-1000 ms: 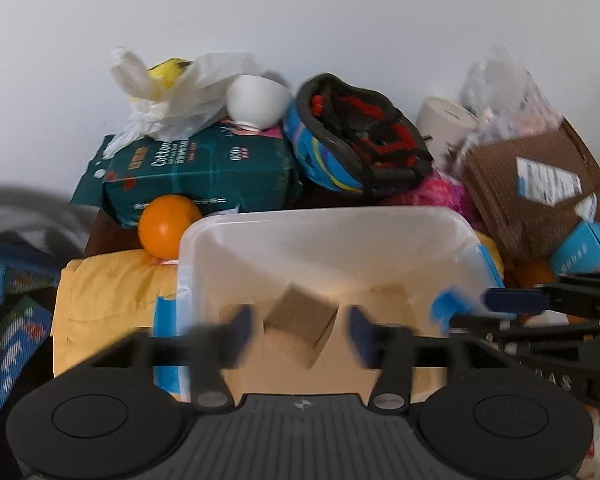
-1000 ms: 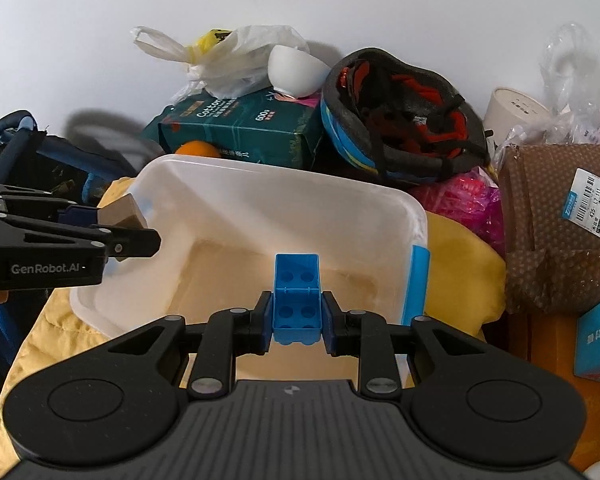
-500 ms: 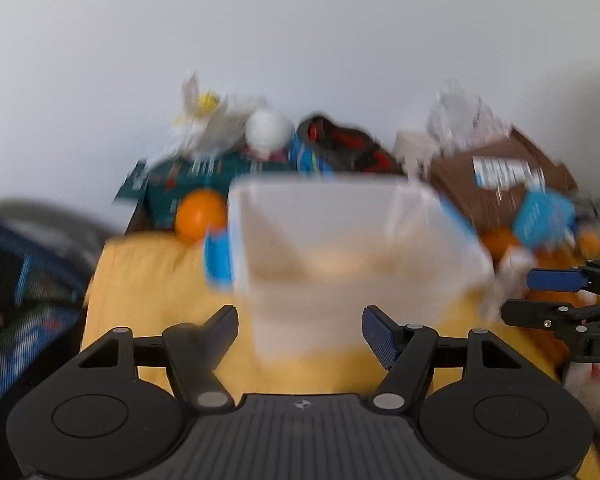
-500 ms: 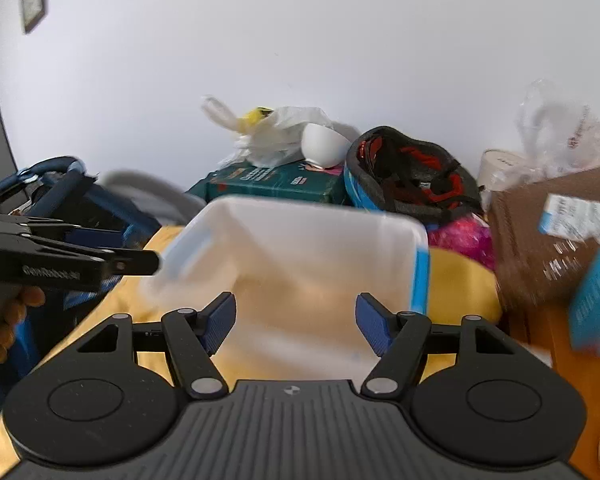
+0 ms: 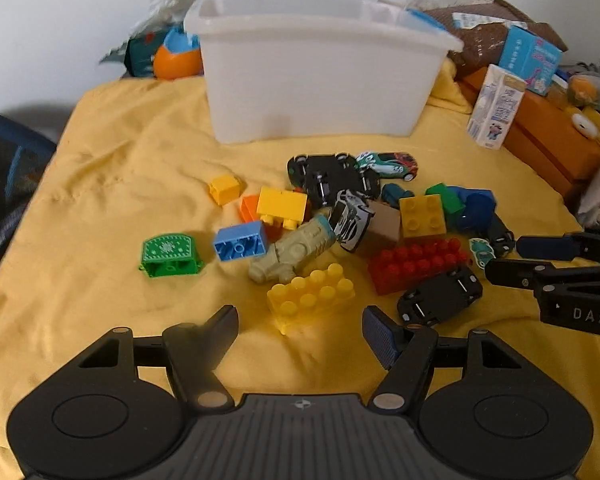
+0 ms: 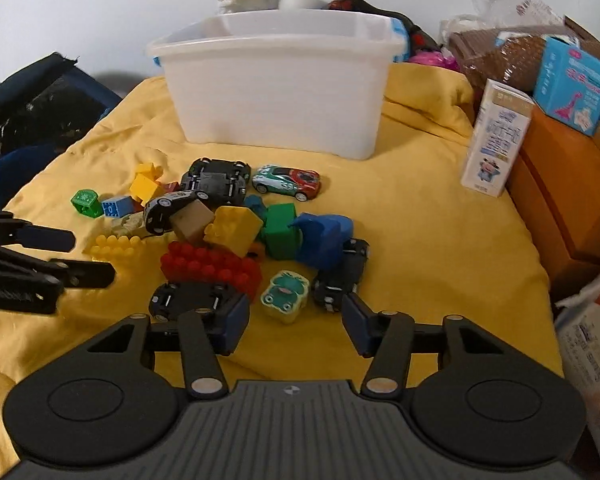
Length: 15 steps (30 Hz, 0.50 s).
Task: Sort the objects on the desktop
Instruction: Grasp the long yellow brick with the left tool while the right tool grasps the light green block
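Two hand-held grippers hovered over a heap of toys on a yellow cloth [image 5: 112, 184] as the sorting went on, the white plastic bin [image 5: 316, 76] standing just behind the pile. The left gripper [image 5: 298, 326] stood wide open and empty above a yellow studded brick [image 5: 311, 296]; the right gripper [image 6: 296, 326], its jaws having just narrowed from a wider gape, remained parted with nothing between them, near a small teal block [image 6: 285, 295] and an overturned black toy car [image 6: 194, 299]. The bricks looked light, rigid and smooth, best pinched across their flat sides rather than the studs; the cars would likely roll if nudged. The bin's interior was hidden from both cameras, and the pieces lowest in the pile were only partly visible.
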Available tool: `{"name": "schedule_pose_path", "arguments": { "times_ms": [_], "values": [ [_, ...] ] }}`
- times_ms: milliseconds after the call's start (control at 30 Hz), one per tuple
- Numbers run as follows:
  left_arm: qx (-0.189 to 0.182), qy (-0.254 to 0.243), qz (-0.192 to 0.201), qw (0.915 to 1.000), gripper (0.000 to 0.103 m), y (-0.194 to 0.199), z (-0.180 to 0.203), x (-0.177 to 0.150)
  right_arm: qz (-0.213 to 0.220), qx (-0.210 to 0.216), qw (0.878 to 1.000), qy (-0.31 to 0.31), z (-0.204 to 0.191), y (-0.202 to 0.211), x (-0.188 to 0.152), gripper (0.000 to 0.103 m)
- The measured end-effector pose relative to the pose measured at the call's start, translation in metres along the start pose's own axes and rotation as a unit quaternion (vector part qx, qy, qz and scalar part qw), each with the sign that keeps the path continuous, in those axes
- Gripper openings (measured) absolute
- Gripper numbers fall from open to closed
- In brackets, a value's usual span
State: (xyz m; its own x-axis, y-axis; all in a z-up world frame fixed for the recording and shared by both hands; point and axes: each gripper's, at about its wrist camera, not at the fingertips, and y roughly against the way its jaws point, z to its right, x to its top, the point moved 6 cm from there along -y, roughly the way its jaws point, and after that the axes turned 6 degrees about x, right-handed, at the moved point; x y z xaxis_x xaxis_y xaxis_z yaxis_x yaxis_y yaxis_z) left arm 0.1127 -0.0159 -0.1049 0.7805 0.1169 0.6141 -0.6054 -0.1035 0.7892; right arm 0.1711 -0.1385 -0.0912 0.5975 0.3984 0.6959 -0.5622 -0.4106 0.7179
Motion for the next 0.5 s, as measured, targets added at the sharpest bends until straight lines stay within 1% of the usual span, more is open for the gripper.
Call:
{"name": "schedule_pose_path", "arguments": {
  "times_ms": [33, 67, 133, 300, 400, 467, 500],
  "values": [
    [0.000, 0.005, -0.002, 1.0000, 0.072, -0.004, 0.002, 0.001, -0.004, 0.000, 1.000, -0.002, 0.000, -0.004, 0.002, 0.047],
    [0.004, 0.006, -0.004, 1.0000, 0.072, -0.007, 0.001, 0.002, -0.007, 0.002, 1.000, -0.007, 0.000, -0.007, 0.003, 0.045],
    [0.009, 0.009, -0.005, 0.9999, 0.072, -0.011, 0.001, 0.001, -0.015, 0.005, 1.000, -0.011, -0.001, -0.013, -0.002, 0.036],
    [0.018, 0.017, -0.007, 0.9997, 0.072, -0.019, 0.005, 0.004, -0.022, 0.001, 1.000, -0.011, -0.005, -0.023, -0.007, 0.036],
    [0.025, 0.014, -0.011, 0.9995, 0.074, -0.023, 0.007, 0.003, -0.026, 0.002, 1.000, -0.013, -0.008, -0.029, -0.009, 0.037],
    [0.027, 0.011, -0.008, 0.9995, 0.075, -0.024, 0.009, 0.003, -0.030, -0.002, 0.999, -0.016, -0.010, -0.033, -0.011, 0.039],
    [0.027, 0.009, -0.006, 0.9996, 0.075, -0.024, 0.009, 0.004, -0.029, -0.006, 0.999, -0.020, -0.010, -0.034, -0.011, 0.043]
  ]
}}
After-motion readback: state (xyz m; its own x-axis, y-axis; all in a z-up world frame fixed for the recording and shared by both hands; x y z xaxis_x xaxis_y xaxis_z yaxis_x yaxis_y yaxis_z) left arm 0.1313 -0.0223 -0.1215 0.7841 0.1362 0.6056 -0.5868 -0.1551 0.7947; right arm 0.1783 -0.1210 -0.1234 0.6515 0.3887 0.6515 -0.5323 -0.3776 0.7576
